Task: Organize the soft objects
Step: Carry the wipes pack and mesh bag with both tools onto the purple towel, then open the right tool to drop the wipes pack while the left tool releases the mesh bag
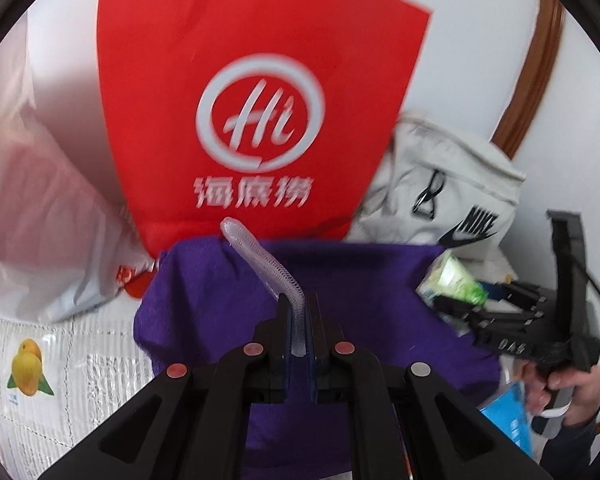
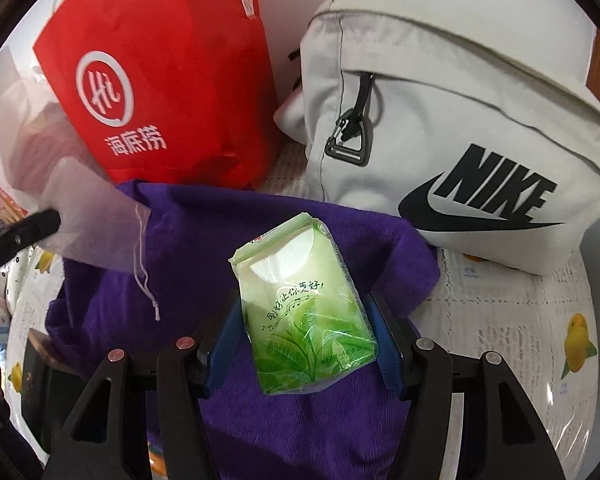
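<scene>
My left gripper [image 1: 299, 312] is shut on the edge of a sheer pale mesh pouch [image 1: 260, 258], held up over a purple cloth [image 1: 340, 280]. In the right wrist view the pouch [image 2: 92, 220] hangs at the left with a white drawstring [image 2: 144, 264] dangling, the left gripper's fingers [image 2: 24, 230] beside it. My right gripper [image 2: 304, 332] is shut on a green tissue pack [image 2: 304, 312] above the purple cloth [image 2: 204, 248]. The right gripper and pack [image 1: 456, 280] also show at the right of the left wrist view.
A red paper bag [image 1: 256, 108] stands behind the cloth, also in the right wrist view [image 2: 160, 80]. A cream Nike bag [image 2: 452, 128] sits at the right rear. A white plastic bag [image 1: 40, 208] lies at the left. The table has a fruit-print cover [image 2: 540, 344].
</scene>
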A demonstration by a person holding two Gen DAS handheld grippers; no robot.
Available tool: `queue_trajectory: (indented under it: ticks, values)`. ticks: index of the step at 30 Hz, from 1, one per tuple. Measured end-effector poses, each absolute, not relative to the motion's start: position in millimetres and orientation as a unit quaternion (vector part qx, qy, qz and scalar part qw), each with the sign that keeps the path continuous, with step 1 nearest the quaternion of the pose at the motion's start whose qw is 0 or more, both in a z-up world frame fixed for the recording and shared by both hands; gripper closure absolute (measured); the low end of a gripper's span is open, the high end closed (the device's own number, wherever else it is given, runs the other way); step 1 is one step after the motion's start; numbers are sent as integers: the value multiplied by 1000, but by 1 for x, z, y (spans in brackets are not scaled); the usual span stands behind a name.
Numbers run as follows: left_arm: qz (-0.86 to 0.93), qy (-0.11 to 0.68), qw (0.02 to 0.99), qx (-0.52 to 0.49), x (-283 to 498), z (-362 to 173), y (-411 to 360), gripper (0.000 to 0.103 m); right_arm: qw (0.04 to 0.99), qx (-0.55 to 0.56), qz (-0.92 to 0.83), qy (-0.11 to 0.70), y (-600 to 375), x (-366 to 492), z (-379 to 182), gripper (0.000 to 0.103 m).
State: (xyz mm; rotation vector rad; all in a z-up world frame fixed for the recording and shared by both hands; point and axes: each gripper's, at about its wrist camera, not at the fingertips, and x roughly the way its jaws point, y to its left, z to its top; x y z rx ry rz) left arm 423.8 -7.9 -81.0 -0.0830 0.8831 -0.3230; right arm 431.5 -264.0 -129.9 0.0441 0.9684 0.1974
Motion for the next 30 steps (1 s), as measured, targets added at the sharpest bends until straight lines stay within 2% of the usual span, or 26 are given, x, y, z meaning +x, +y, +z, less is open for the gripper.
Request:
queue_trajectory:
  ticks: [12, 13, 15, 19, 21, 23, 25, 27, 30]
  values:
    - [-124, 479, 868, -38, 437, -116, -2, 94, 864, 7, 95, 495, -255, 452, -150, 43]
    - [-121, 480, 868, -35, 436, -117, -2, 91, 862, 6, 94, 498, -254, 454, -152, 43]
    - [-111, 482, 869, -28, 435, -117, -2, 76, 856, 8, 97, 508, -254, 458, -158, 42]
    - [-104, 487, 867, -19, 433, -117, -3, 67, 848, 15, 103, 520, -253, 462, -162, 42]
    - [-99, 487, 868, -15, 432, -116, -4, 58, 847, 13, 101, 521, -252, 463, -162, 42]
    - [-95, 485, 869, -11, 432, -115, -5, 53, 846, 12, 103, 523, -251, 463, -163, 41]
    - [-93, 484, 870, -9, 430, -112, -4, 47, 846, 9, 104, 524, -250, 463, -162, 39]
    - [-88, 481, 872, -6, 427, -109, -3, 41, 847, 4, 104, 521, -251, 460, -159, 32]
    - [-72, 475, 877, 9, 421, -100, -3, 38, 853, -1, 103, 511, -250, 458, -153, 28]
